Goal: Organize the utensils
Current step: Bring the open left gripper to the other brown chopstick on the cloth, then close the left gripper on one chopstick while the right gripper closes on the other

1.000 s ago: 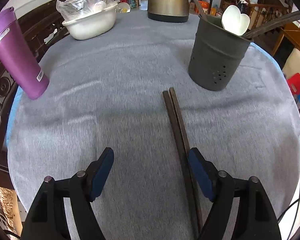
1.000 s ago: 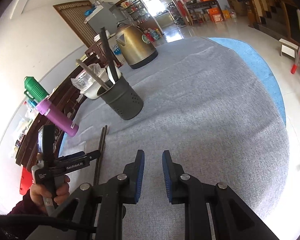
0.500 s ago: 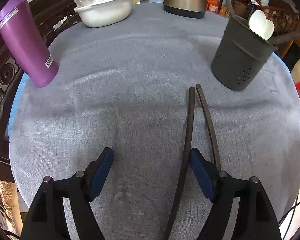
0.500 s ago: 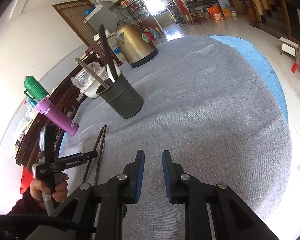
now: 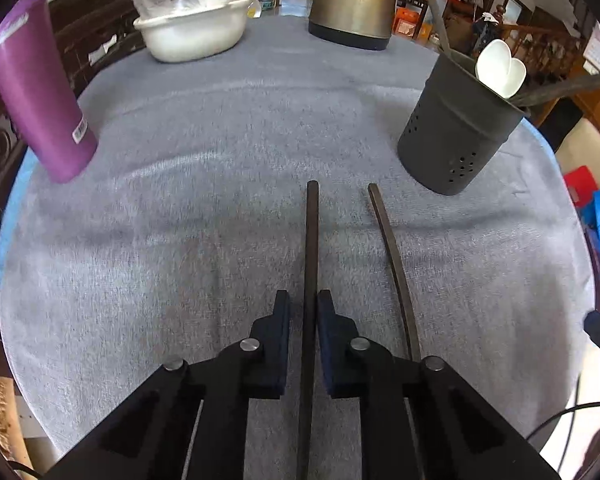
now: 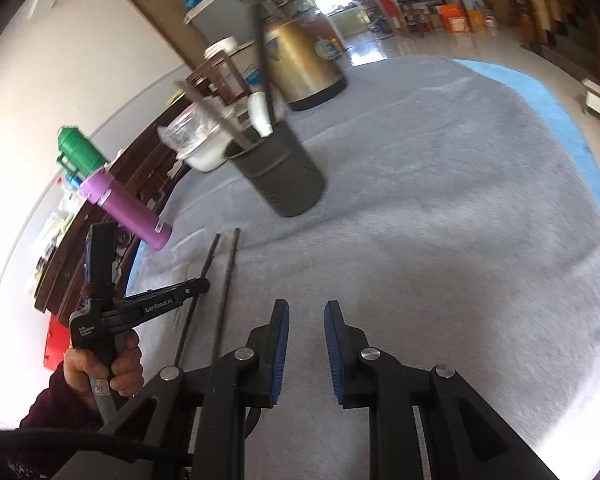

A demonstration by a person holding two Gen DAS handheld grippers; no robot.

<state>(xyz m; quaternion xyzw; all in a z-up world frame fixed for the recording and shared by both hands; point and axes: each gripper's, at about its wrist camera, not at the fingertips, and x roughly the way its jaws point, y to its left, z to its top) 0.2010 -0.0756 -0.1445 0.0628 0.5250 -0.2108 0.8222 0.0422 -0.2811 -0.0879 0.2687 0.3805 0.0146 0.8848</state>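
Observation:
Two dark chopsticks lie on the grey tablecloth. My left gripper (image 5: 303,300) is shut on the left chopstick (image 5: 311,240), which points forward between its jaws. The other chopstick (image 5: 392,256) lies free on the cloth just to its right. A dark grey perforated utensil holder (image 5: 460,132) stands ahead to the right, with white spoons (image 5: 500,68) and dark utensils in it. In the right wrist view the left gripper (image 6: 204,285) grips one chopstick (image 6: 198,292) beside the other (image 6: 226,292), and the holder (image 6: 284,176) stands beyond. My right gripper (image 6: 306,312) is slightly open and empty above the cloth.
A purple tumbler (image 5: 40,92) stands at the left edge. A white basin with plastic-wrapped items (image 5: 192,28) and a brass-coloured kettle (image 5: 352,4) stand at the far side. The round table's blue edge (image 6: 572,120) curves on the right.
My left gripper has closed from wide open onto the left chopstick, which now lies apart from the other. The right gripper has tilted nearer the holder, its jaws slightly wider.

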